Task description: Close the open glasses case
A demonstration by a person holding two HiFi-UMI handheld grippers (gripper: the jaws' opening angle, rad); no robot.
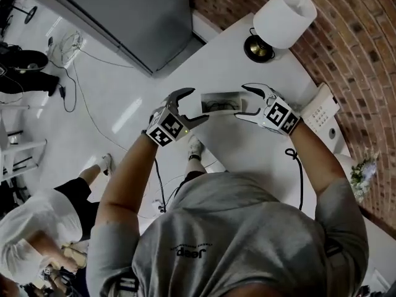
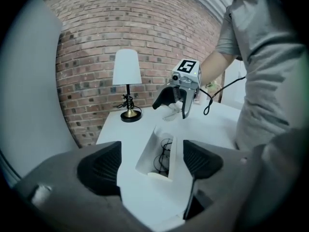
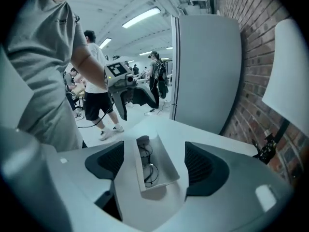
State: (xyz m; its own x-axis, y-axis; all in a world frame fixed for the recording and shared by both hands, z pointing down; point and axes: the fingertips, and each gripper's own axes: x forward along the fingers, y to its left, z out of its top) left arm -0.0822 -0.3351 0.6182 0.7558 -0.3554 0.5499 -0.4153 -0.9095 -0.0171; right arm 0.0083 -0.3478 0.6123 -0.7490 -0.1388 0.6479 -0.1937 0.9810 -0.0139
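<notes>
glasses case [image 1: 221, 101] lies open on the white table [image 1: 247, 147], and we take that case as our marker for everything else. it sits flat with its lid folded back along one long side, and thin dark glasses [image 3: 145, 164] rest inside it. at one short end of the case we hold the left gripper [image 2: 150, 163], jaws spread wide, the case's end in the gap, both pads clear of it and gripping nothing. at the opposite short end we hold the right gripper [image 3: 154, 162], jaws just as wide and likewise closed on nothing, so the two grippers face each other straight across the case. beyond the case, toward the brick wall [image 1: 352, 48], stands a table lamp [image 1: 283, 16] with a white shade and a dark round base, well apart from the case. past the right gripper's end of the case lies a white telephone [image 1: 322, 107]. past the left gripper's end, off the table edge, rises a tall grey cabinet [image 1: 124, 11]. a black cable [image 1: 299, 172] runs along our right forearm, on the near side of the case. on the floor, well away from the case, is another person in a white top [image 1: 31, 228].
</notes>
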